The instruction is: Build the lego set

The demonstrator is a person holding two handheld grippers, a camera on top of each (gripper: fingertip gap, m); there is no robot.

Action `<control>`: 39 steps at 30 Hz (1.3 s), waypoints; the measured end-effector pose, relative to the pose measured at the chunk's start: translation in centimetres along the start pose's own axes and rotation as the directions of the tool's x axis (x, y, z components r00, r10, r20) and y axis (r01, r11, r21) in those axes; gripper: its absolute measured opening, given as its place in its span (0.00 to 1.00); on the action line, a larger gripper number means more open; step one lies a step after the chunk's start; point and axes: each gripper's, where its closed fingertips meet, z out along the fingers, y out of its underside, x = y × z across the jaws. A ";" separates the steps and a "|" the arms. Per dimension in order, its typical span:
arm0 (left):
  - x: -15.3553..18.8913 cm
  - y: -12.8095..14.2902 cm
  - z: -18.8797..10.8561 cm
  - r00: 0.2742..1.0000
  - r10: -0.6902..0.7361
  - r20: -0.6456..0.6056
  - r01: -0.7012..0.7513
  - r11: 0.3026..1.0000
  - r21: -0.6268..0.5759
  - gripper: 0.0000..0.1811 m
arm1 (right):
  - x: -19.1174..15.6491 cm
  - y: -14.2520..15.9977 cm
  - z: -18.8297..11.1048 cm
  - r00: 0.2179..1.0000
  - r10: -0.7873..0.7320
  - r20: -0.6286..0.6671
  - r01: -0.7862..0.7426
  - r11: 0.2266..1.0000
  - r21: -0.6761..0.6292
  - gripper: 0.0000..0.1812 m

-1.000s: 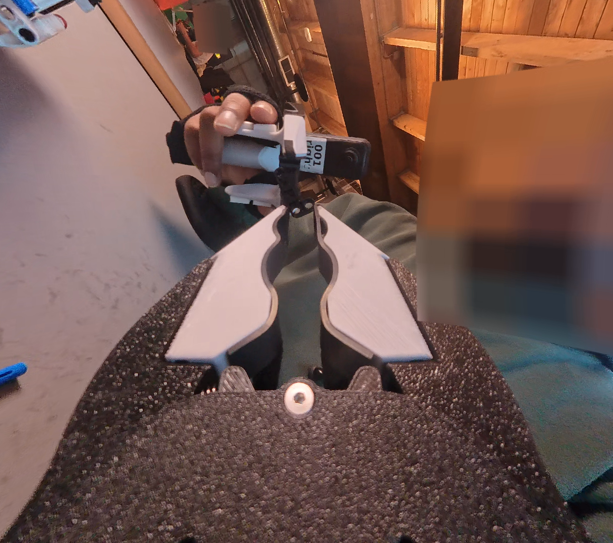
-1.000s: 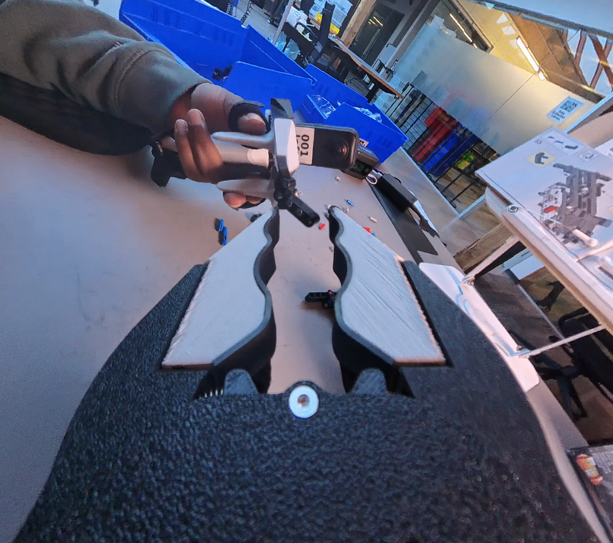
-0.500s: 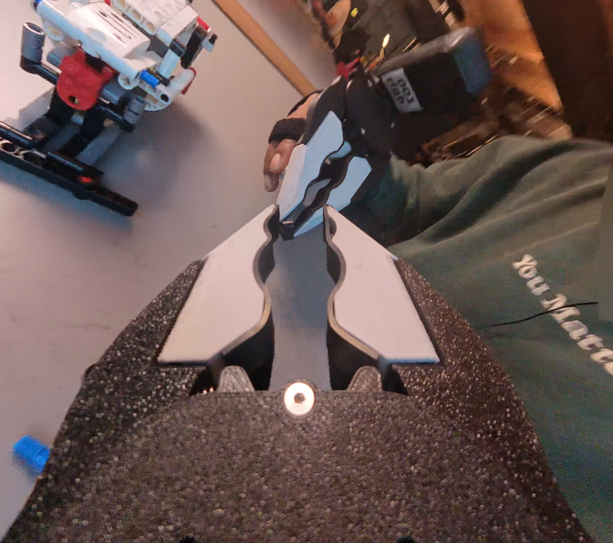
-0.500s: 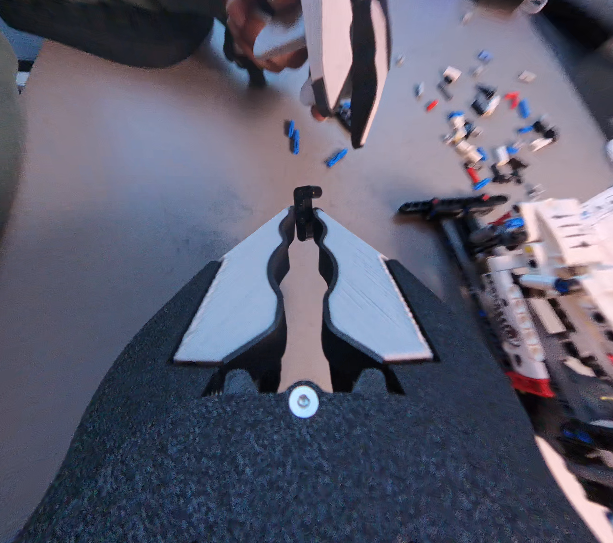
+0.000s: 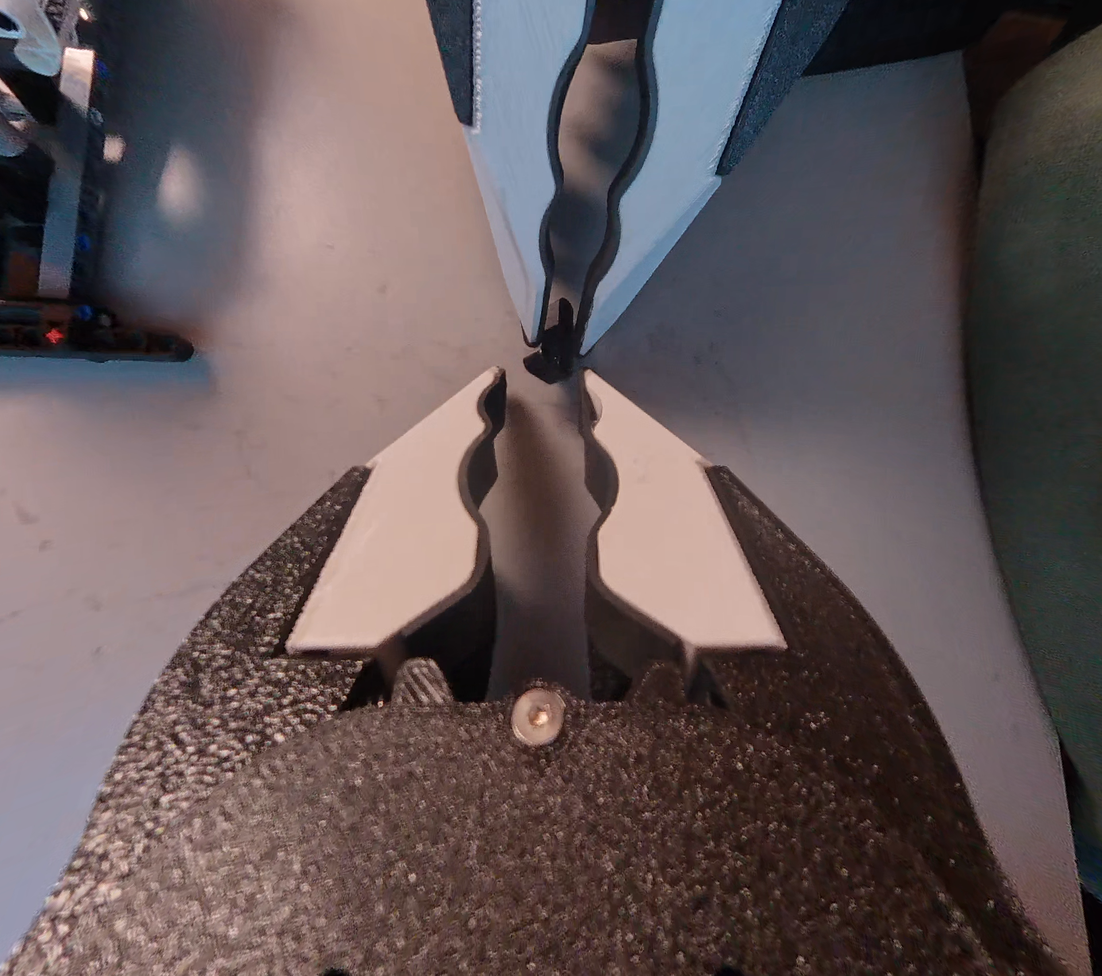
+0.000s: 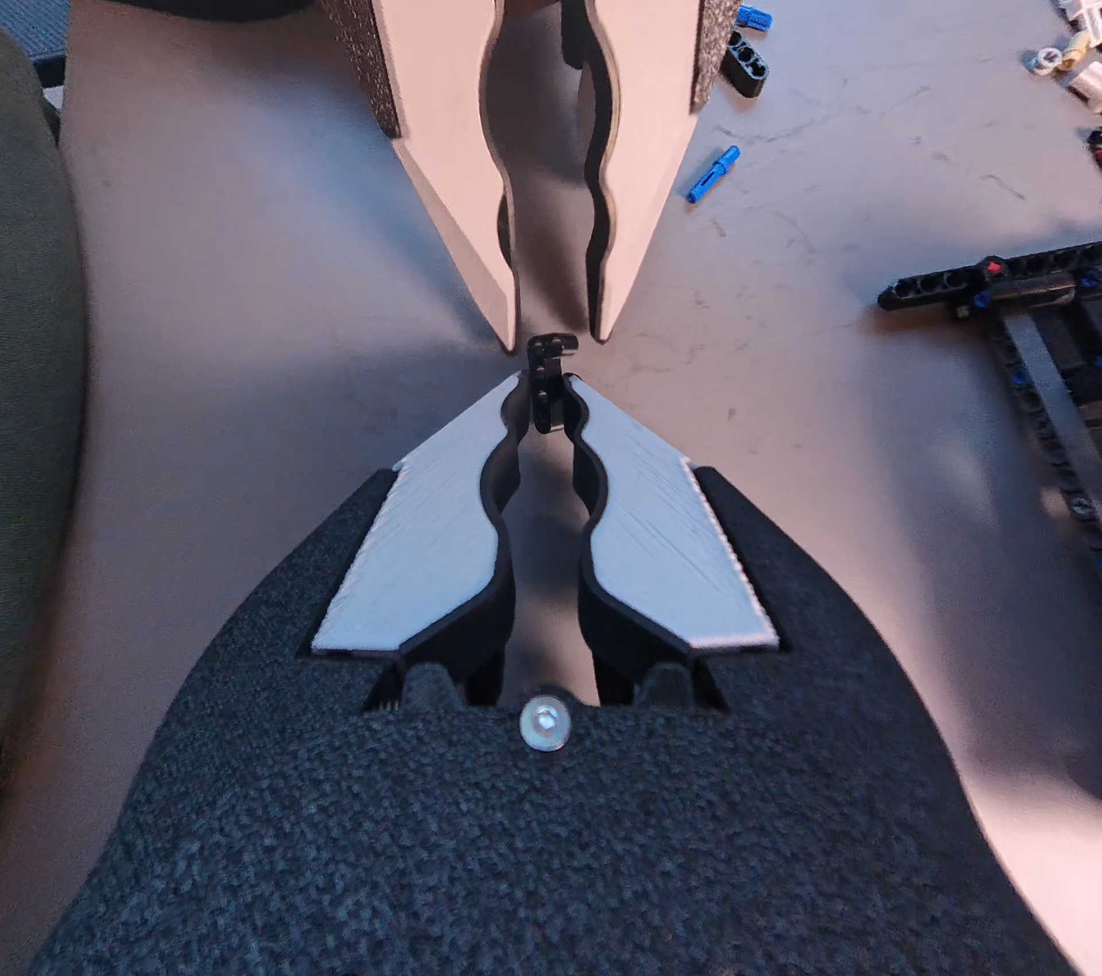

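Between right fingers [image 6: 626, 470], black piece [image 6: 547, 387]

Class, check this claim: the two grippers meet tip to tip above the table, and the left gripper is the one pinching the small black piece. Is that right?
Not quite. The right gripper pinches the small black piece, as the right wrist view shows. The left gripper faces it with its jaws apart and nothing between them. They do meet tip to tip above the table.

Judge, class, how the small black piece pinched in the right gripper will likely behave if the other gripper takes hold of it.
The black piece looks like rigid plastic, so probably stiff, not floppy. Tiny against the right gripper, it is likely very light. Only its end protrudes toward the left gripper, whose jaws stand apart, so it may pivot or slip.
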 end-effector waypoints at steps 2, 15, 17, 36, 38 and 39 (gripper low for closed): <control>0.2 0.3 0.2 1.000 0.017 -0.002 -0.017 1.000 -0.019 0.08 | 0.0 -0.1 0.1 1.000 -0.002 -0.007 0.002 1.000 -0.001 0.05; 0.3 0.9 -0.1 0.998 -0.047 -0.029 0.046 0.997 -0.056 0.05 | 0.1 0.0 0.2 0.998 -0.056 -0.041 0.056 0.998 -0.005 0.11; 0.2 1.0 -0.2 0.999 -0.047 -0.023 0.045 0.997 -0.060 0.05 | 0.1 0.2 0.1 0.996 -0.072 -0.046 0.072 0.997 -0.013 0.12; 0.6 0.7 -1.0 0.999 -0.021 -0.045 0.020 0.999 -0.028 0.10 | -0.2 -0.1 0.4 0.989 -0.136 -0.058 0.136 0.991 -0.003 0.06; 0.8 0.4 -0.9 0.999 -0.008 -0.045 0.007 1.000 -0.017 0.10 | -0.4 -0.1 0.5 0.988 -0.143 -0.059 0.143 0.990 -0.014 0.05; 0.8 0.3 -0.7 0.999 -0.006 -0.043 0.005 1.000 -0.015 0.10 | -0.4 0.0 0.6 0.988 -0.143 -0.062 0.142 0.990 -0.022 0.04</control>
